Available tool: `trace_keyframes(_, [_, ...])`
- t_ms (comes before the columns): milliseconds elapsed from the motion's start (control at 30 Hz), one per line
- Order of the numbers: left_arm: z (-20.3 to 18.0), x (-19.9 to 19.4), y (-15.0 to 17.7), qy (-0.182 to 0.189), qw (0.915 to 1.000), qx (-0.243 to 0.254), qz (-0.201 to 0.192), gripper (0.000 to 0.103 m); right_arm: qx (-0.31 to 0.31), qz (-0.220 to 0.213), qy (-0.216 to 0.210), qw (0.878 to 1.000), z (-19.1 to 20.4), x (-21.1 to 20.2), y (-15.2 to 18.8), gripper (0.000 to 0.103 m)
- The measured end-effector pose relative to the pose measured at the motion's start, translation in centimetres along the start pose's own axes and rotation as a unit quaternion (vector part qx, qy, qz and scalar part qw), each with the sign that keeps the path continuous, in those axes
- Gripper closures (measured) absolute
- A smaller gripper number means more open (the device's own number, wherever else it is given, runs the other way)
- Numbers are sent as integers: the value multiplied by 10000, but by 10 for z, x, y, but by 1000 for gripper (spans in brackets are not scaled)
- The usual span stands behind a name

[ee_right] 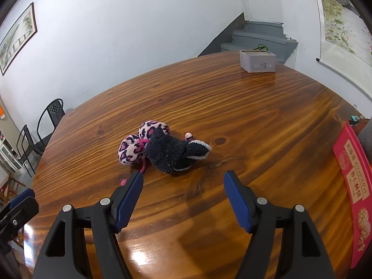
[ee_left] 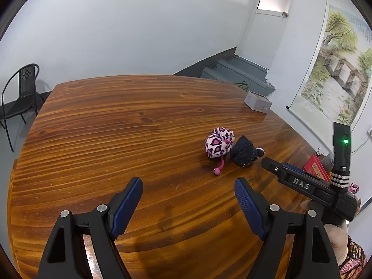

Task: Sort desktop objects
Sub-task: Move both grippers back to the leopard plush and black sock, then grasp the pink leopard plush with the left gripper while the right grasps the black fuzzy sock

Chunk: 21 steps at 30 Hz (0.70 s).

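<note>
A pink leopard-print plush (ee_left: pixel 219 145) (ee_right: pixel 139 144) with a pink cord lies on the wooden table (ee_left: pixel 116 127), touching a dark navy fuzzy sock-like item (ee_left: pixel 244 154) (ee_right: pixel 169 153) on its right. My right gripper (ee_right: pixel 184 175) hovers just short of the pair, open, with nothing between its blue pads. In the left wrist view it (ee_left: pixel 274 164) comes in from the right, its tip close to the navy item. My left gripper (ee_left: pixel 188 182) is open and empty over bare wood, nearer and left of the toys; its tip (ee_right: pixel 21 200) shows at the lower left.
A small grey box (ee_left: pixel 258 102) (ee_right: pixel 258 61) stands at the table's far right edge. A red printed box (ee_right: pixel 353 181) (ee_left: pixel 316 167) lies along the right edge. Black chairs (ee_left: pixel 23 93) (ee_right: pixel 50 114) stand beyond the left end; stairs rise behind.
</note>
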<state>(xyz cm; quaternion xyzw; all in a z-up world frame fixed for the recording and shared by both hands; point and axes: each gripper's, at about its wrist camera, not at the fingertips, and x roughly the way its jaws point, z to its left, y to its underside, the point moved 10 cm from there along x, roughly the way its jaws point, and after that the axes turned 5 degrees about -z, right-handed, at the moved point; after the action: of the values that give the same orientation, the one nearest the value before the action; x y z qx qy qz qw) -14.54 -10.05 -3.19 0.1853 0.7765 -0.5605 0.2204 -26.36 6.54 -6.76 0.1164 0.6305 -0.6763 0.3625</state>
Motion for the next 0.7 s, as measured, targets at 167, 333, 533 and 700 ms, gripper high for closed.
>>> trace_keyframes(167, [0,6,0,-8,10000,72,54,20,10,82,9,10000,6,11,-5,27])
trace_keyframes(333, [-2,13,-2,-13,9999,149,69,20,71,154,22,9999,7,25,-8,27])
trace_keyframes(533, [-6,20,-8,-12,9998,186,53,20,13,227,34,9997,9,38,-10,27])
trace_keyframes(700, [-7,28,-9,-11,9997,211,84,20,-9,285,63,9996,5,47,-8,27])
